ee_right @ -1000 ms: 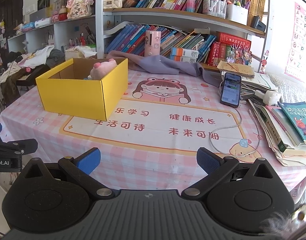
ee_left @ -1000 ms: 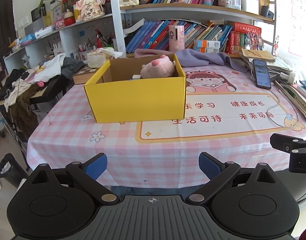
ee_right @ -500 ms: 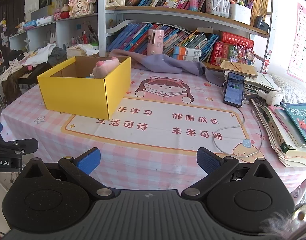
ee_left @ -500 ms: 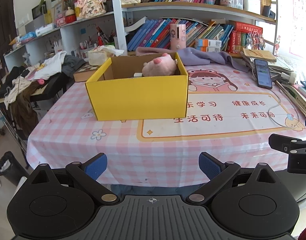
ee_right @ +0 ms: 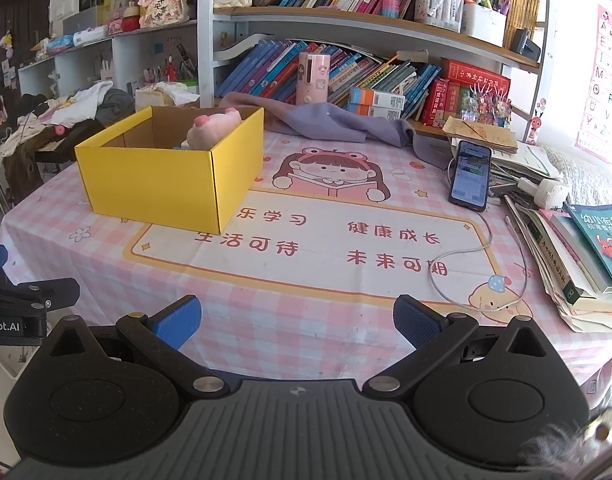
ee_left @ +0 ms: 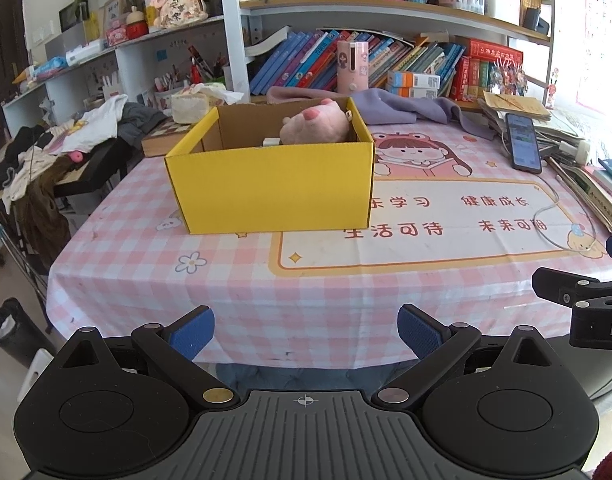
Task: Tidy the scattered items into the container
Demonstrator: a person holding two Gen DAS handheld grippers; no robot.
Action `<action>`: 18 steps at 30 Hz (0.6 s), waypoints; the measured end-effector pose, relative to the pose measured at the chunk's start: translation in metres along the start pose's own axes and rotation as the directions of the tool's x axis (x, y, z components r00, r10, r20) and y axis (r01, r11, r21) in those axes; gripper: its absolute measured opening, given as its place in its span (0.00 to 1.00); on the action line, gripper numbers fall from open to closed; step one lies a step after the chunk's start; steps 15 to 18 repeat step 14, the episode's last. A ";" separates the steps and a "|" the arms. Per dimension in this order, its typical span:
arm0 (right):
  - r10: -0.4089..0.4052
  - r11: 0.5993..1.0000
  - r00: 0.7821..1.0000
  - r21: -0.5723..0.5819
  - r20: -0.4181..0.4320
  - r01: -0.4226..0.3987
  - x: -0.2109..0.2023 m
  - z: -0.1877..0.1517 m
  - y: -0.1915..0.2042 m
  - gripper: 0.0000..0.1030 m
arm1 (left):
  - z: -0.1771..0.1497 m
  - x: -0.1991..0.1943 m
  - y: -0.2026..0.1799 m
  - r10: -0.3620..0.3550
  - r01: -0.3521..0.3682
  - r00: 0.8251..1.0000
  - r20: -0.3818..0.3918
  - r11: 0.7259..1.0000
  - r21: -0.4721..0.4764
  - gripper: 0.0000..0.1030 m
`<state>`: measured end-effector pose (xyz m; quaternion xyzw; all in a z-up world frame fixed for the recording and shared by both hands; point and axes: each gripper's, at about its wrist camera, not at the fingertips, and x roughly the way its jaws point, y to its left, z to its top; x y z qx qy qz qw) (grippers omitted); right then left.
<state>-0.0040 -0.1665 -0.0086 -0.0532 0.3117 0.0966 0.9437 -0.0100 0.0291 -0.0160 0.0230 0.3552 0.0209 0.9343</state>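
Observation:
A yellow cardboard box (ee_left: 273,184) stands open on the pink checked tablecloth (ee_left: 233,280), also in the right wrist view (ee_right: 161,184). A pink plush toy (ee_left: 316,128) lies inside it at the back right, also in the right wrist view (ee_right: 211,130), with a small white item (ee_left: 270,142) beside it. My left gripper (ee_left: 306,332) is open and empty, held off the table's near edge. My right gripper (ee_right: 297,320) is open and empty over the near edge, to the right of the box.
A phone (ee_right: 470,174) with a white cable (ee_right: 478,256) lies at the right. Stacked books (ee_right: 578,256) sit along the right edge. A purple cloth (ee_right: 338,124) and a pink cylinder (ee_right: 314,78) sit before the bookshelf. Clothes (ee_left: 65,140) pile on a stand at left.
Both grippers have drawn slightly closer to the table and the view has tilted a little. Both stay open and empty. The box and toy have not moved.

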 end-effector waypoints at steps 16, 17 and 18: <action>0.009 1.000 1.000 -0.009 -0.013 -0.010 0.007 0.000 0.004 1.00 | 0.003 0.006 0.007 -0.031 0.031 0.999 -0.012 0.999 -0.045 0.97; 0.009 1.000 1.000 -0.009 -0.013 -0.010 0.007 0.000 0.004 1.00 | 0.003 0.006 0.007 -0.031 0.031 0.999 -0.012 0.999 -0.045 0.97; 0.009 1.000 1.000 -0.009 -0.013 -0.010 0.007 0.000 0.004 1.00 | 0.003 0.006 0.007 -0.031 0.031 0.999 -0.012 0.999 -0.045 0.97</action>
